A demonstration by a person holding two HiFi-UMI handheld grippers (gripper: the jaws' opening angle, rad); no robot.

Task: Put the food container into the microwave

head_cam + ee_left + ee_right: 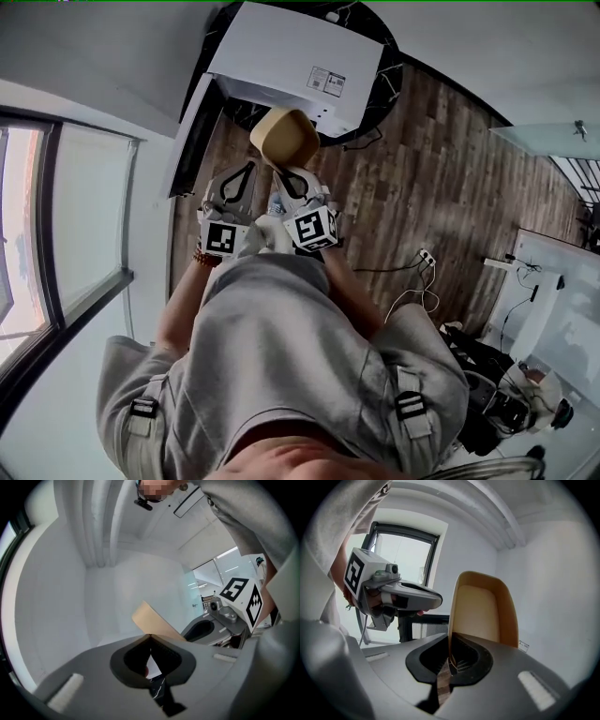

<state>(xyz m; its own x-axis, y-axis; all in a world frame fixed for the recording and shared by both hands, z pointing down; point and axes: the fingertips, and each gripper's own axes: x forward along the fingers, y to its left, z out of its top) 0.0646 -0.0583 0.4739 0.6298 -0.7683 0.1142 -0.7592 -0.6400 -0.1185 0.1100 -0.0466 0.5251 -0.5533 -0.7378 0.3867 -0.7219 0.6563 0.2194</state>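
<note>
My right gripper [291, 173] is clamped on the rim of the tan food container [284, 138], holding it up just in front of the open white microwave [291, 56]. My left gripper [246, 169] is closed and empty, just beside the right one.

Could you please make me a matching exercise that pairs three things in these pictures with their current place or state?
Things:
1. beige plastic food container
2. white microwave's door
3. dark marbled round table

Places or states:
A. swung open
B. under the microwave
C. clamped in the right gripper

Pairs: 1-C, 2-A, 3-B
</note>
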